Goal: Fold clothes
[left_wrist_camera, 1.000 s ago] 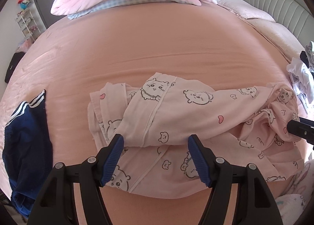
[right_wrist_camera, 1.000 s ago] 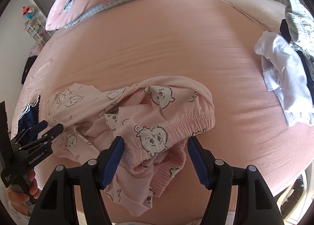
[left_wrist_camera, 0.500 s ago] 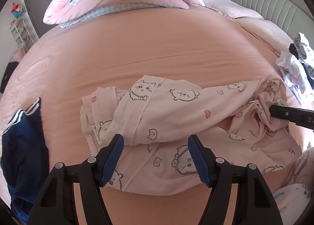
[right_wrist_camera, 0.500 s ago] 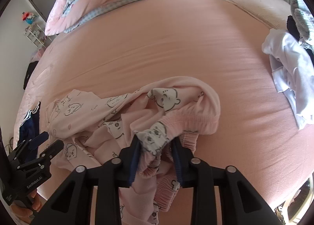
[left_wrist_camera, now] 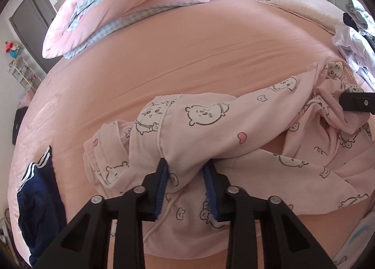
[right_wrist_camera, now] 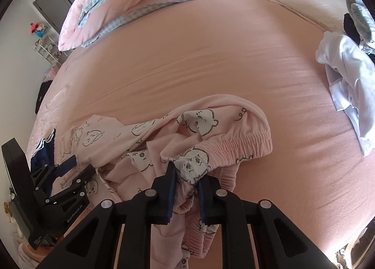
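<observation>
Left gripper closing, fingers pinching a pajama pants fold bunched between them. Right gripper closing too, pinching the elastic waistband between its fingers.

Soft bright daylight, sharp, fisheye-bent dark edges

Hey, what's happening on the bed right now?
A person with a gripper in each hand is starting to fold pink cartoon-print pajama pants on the pink bed sheet. The left gripper is closing on a leg fold, and the right gripper is closing on the elastic waistband. Navy striped shorts lie aside.
</observation>
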Demonstrator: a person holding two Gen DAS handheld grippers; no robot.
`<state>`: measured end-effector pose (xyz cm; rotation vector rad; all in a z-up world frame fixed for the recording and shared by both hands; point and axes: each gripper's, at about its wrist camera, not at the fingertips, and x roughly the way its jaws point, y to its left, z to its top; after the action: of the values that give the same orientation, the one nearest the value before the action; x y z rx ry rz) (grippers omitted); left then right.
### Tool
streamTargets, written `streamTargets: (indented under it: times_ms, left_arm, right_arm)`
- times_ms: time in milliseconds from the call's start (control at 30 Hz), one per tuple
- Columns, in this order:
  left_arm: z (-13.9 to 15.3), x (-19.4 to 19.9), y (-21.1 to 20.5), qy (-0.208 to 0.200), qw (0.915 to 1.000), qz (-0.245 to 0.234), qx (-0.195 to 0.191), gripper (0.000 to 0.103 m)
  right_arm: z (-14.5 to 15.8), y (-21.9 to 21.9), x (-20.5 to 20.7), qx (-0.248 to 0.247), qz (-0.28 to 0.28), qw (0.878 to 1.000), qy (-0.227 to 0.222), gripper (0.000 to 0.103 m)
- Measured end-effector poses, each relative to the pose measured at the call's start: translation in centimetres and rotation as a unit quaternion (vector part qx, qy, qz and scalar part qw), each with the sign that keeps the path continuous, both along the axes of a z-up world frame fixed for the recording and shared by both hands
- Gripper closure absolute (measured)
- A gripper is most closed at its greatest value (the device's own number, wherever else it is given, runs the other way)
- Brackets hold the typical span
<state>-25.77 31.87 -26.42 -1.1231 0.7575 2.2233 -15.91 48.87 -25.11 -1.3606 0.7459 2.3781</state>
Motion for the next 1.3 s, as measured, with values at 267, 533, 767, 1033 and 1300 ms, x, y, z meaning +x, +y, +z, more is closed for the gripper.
streamTargets:
  times_ms: [267, 533, 767, 1033, 1300]
  left_arm:
    - [0.6, 0.3, 0.8, 0.009, 0.9999, 0.012, 0.002, 0.092]
    - [1.8, -0.5, 0.7, 0.004, 0.9995, 0.018, 0.026, 0.094]
    - [3.5, -0.8, 1.0, 0.016, 0.9987, 0.020, 0.043, 0.094]
    - [4.7, -2.5, 1.7, 0.044, 0.9982, 0.014, 0.038, 0.094]
    - [5.7, -3.5, 1.6, 0.050, 0.9977, 0.028, 0.037, 0.094]
  right_arm:
    - [2.3, -1.8, -0.9, 0.127, 0.047, 0.990, -0.028, 0.089]
    - [3.5, -2.1, -2.0, 0.177, 0.075, 0.981, -0.033, 0.091]
    - [4.8, -2.6, -1.6, 0.220, 0.091, 0.970, -0.041, 0.091]
    - [4.3, -3.0, -0.7, 0.246, 0.099, 0.961, -0.073, 0.091]
    - [2.7, -2.0, 0.9, 0.234, 0.089, 0.963, -0.104, 0.091]
